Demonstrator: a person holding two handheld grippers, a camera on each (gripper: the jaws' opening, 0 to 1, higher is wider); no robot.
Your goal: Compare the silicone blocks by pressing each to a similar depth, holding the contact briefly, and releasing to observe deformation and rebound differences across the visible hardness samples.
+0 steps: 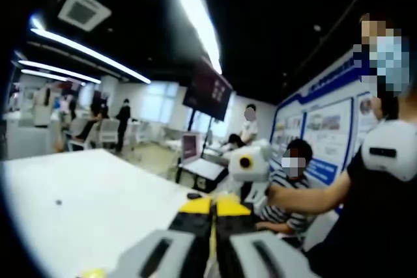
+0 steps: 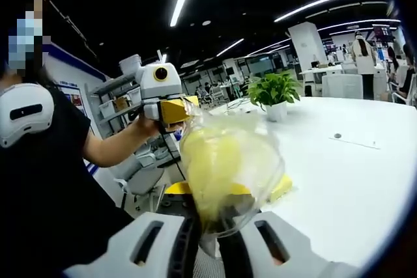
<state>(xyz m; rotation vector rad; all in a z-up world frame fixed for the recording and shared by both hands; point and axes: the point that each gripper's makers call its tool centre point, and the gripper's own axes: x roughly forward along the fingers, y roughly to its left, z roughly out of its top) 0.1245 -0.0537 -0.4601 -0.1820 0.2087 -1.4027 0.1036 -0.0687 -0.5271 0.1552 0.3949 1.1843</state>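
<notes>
While you hold both tools up off the white surface [image 2: 352, 180], no pressing has started yet; you look to be at the stage of getting a sample ready. Your right tongs [image 2: 207, 226] are clamped on the bottom of a clear plastic bag [image 2: 228, 167], and inside it sits a pale yellow lump [image 2: 218, 164] that is probably one of the silicone blocks, though the wrinkled film blurs its shape. In the right gripper view your left tongs [image 2: 181, 110] sit at the bag's upper edge, with a twist of plastic just beside the yellow tips; I cannot tell whether they are pinching it. In the left gripper view the left tongs' yellow tips [image 1: 214, 208] lie tight together with nothing visible between them. Next, you likely need to get the block out of the bag and onto the surface: hold the bottom firmly, open the top, and avoid squeezing the block through the film. A potted plant [image 2: 273, 92] stands farther back on the surface, well apart from the bag
</notes>
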